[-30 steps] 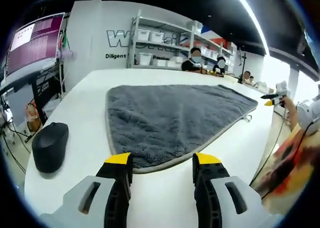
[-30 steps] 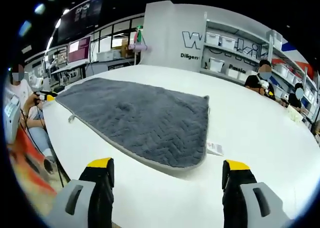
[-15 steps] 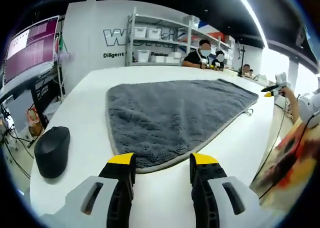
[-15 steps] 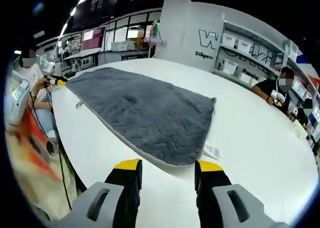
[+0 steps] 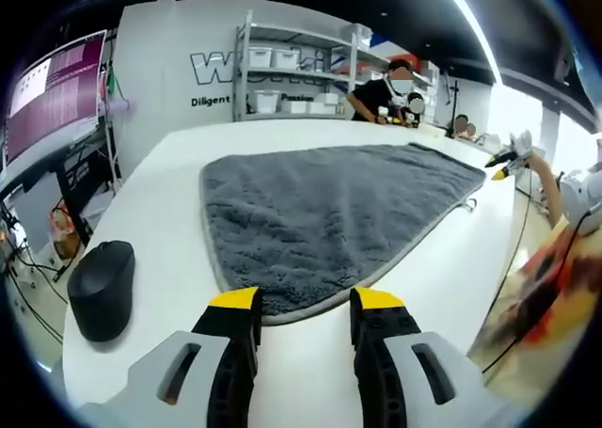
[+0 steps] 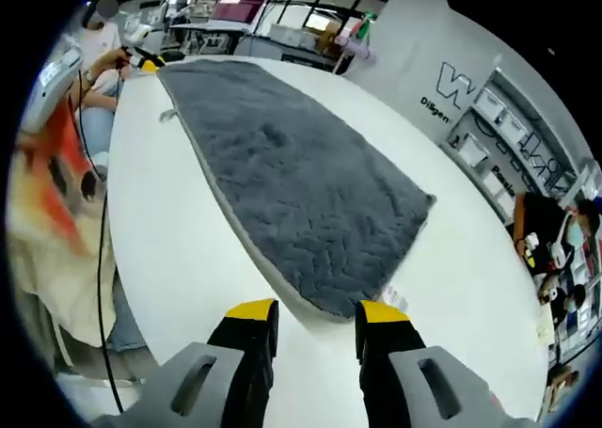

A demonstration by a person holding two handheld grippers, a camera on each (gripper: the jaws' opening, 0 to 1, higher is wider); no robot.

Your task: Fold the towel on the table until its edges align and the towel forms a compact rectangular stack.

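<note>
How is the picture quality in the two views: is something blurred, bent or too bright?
Left gripper view: the towel is sharp, the table edge bows from the fisheye, and the right margin smears orange beside an overbright window. Right gripper view: strongly tilted, left margin blurred, towel weave crisp.

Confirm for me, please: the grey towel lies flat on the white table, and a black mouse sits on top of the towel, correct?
Not quite. The mouse sits on the bare table beside the towel, apart from its edge, not on top of it, as the left gripper view shows. The towel does lie flat on the white table.
</note>
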